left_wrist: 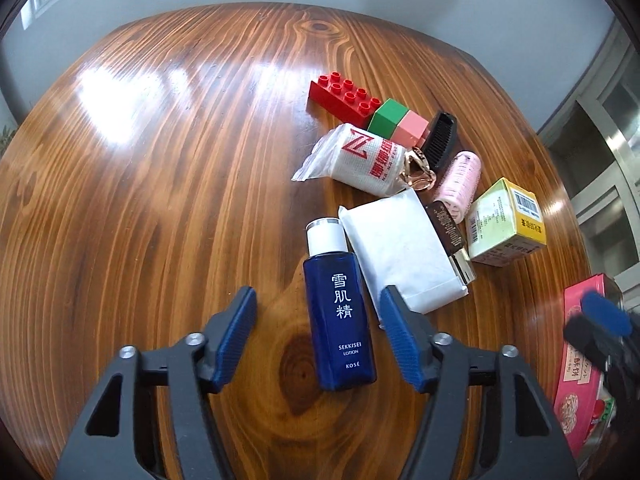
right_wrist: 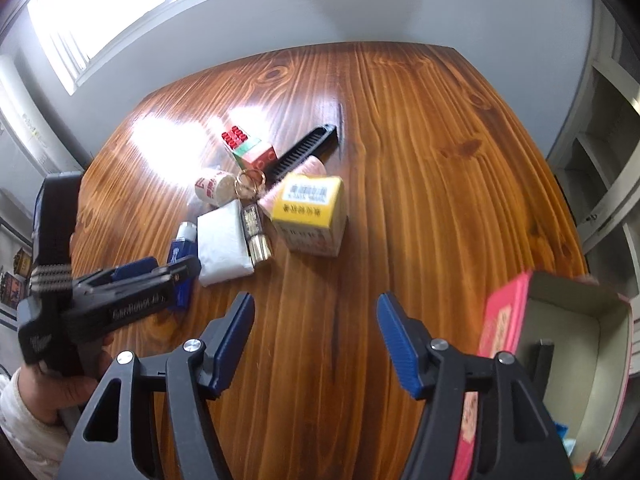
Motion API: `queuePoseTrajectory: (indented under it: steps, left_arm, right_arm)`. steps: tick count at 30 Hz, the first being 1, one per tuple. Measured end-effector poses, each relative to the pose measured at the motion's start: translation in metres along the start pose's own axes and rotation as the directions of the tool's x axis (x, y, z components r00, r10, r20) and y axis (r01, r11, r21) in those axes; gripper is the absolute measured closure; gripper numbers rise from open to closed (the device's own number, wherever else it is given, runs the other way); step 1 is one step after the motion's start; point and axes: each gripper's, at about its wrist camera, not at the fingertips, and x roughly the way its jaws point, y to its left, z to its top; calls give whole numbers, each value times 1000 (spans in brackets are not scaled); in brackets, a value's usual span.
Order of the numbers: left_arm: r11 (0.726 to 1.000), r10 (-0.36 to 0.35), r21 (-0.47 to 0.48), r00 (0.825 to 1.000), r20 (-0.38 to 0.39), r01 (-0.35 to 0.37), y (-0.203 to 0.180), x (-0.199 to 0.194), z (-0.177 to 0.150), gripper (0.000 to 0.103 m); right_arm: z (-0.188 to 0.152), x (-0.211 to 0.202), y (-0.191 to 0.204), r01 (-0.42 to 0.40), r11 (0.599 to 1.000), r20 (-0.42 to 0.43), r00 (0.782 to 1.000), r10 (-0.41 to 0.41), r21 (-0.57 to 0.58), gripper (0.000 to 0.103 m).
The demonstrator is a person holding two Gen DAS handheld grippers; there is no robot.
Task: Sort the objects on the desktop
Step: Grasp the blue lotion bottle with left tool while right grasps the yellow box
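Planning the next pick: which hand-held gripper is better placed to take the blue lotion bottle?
Left. The left hand-held gripper already straddles the blue lotion bottle, pads open; the right hand-held gripper hangs over bare table.

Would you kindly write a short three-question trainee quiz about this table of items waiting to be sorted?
1. True or false: the left tongs straddle the blue lotion bottle without pressing it.
2. Which lies against the red brick: A green block, B yellow box, C black comb?
3. What is between the right tongs?

Key: 1 true. 2 A. 3 Nothing; only bare wooden table.
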Motion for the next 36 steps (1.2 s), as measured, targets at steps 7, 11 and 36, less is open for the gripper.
queuePoseTrajectory:
  steps: [7, 11, 36]
  left_arm:
    - [1000, 11, 11, 1000, 2, -11, 5, -3, 0, 52]
    - [999, 29, 27, 1000, 11, -29, 0, -5, -5, 71]
    - [996, 82, 16, 993, 90, -84, -34, -87, -61, 71]
  right_arm:
    - [30, 21, 4, -14, 1000, 6, 1000, 15, -22, 34]
    - [46, 38, 2, 2, 999, 2, 1000, -2, -42, 32]
    - [25, 11, -5, -65, 994, 6, 998, 65, -93, 55]
